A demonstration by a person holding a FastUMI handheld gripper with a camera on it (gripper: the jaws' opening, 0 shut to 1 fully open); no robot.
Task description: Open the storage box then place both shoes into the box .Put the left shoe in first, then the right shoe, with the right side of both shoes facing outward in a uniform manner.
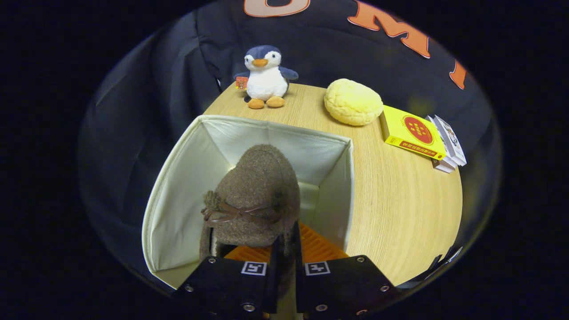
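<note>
Your desk (pixel 400 209) carries the open storage box (pixel 178 186) at its near left corner, its pale lining showing. A brown fuzzy shoe (pixel 260 195) with a small bow hangs over the box's opening, toe pointing away from you. Your tongs (pixel 284 249) are nearly closed, both fingers pinching the shoe's rim. A yellow book (pixel 411 133), bread-shaped cushion (pixel 353 101) and penguin plush (pixel 266 78) line the far edge.

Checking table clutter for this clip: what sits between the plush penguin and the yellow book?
In the gripper view, a yellow bun-shaped plush lies on the wooden table between the penguin and the yellow book. The fingers grip a brown shoe over the open box.
</note>
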